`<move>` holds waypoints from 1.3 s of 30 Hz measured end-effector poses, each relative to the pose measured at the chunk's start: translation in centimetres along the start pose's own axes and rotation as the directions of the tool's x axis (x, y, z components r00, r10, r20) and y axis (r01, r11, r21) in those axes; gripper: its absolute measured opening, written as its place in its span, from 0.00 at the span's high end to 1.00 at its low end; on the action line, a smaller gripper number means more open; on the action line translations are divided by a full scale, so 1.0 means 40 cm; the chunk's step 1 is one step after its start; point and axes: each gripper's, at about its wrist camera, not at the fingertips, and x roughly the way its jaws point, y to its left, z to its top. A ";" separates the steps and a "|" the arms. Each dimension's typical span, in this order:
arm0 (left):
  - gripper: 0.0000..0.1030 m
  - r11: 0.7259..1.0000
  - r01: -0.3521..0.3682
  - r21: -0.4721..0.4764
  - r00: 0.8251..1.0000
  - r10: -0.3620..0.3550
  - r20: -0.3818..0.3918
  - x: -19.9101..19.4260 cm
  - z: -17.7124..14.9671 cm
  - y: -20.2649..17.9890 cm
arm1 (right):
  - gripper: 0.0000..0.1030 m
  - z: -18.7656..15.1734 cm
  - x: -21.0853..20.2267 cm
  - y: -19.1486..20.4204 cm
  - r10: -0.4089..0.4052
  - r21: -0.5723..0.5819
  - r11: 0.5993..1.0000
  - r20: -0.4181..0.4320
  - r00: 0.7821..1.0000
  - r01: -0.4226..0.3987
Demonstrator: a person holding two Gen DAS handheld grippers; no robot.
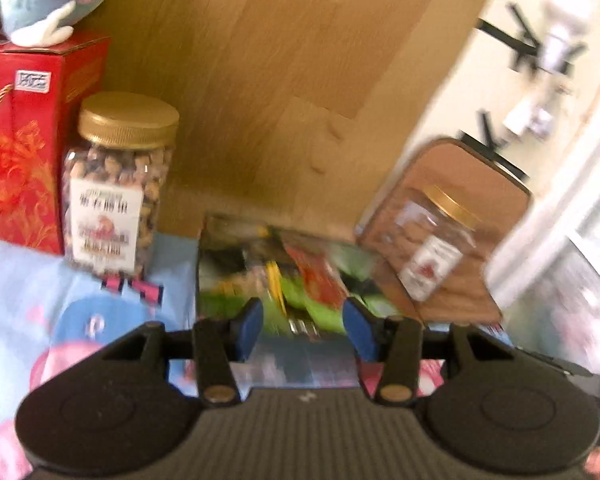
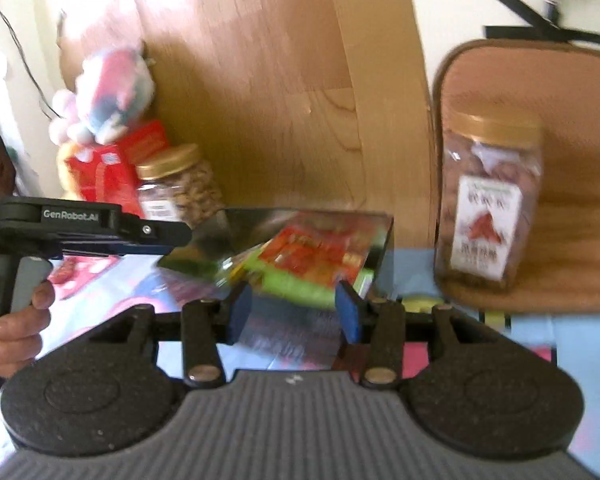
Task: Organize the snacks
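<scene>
Your right gripper (image 2: 294,312) and left gripper (image 1: 302,326), both parted and empty, face the clear snack box (image 2: 300,248) lying crosswise straight ahead on the patterned cloth (image 1: 32,300), about equally near.

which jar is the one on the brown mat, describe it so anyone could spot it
Find the brown mat right of the wooden panel. The jar standing on it has a gold lid and a red-and-white label. The other gold-lidded jar stands beside a red box instead.

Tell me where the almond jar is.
The almond jar stands upright on the tan cushion, right of the clear snack bin in both views.
</scene>
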 end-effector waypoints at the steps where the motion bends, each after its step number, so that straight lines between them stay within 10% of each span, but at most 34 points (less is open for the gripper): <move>1: 0.56 1.000 0.017 0.012 1.000 -0.016 -0.015 -0.018 -0.026 -0.006 | 0.53 -0.021 -0.024 -0.001 0.014 0.015 1.000 0.004 1.000 -0.014; 9: 0.56 0.973 0.231 0.004 0.942 -0.223 -0.251 -0.056 -0.257 -0.031 | 0.52 -0.274 -0.200 0.031 0.139 0.136 0.982 -0.056 0.989 -0.130; 15: 0.52 0.958 0.287 0.013 0.920 -0.272 -0.283 -0.066 -0.313 -0.058 | 0.52 -0.358 -0.219 0.096 0.149 0.120 0.983 -0.105 0.983 -0.136; 26: 0.36 0.957 0.276 0.086 0.918 -0.236 -0.319 -0.058 -0.365 -0.110 | 0.60 -0.358 -0.146 0.134 0.109 0.046 0.993 -0.106 0.988 -0.104; 30: 0.52 0.964 0.243 0.109 0.928 -0.198 -0.314 -0.058 -0.367 -0.111 | 0.57 -0.360 -0.143 0.163 0.077 -0.027 0.996 -0.095 0.993 -0.080; 39: 0.51 0.966 0.238 0.103 0.924 -0.193 -0.331 -0.067 -0.380 -0.103 | 0.51 -0.375 -0.148 0.135 0.113 0.044 0.993 -0.084 0.990 -0.110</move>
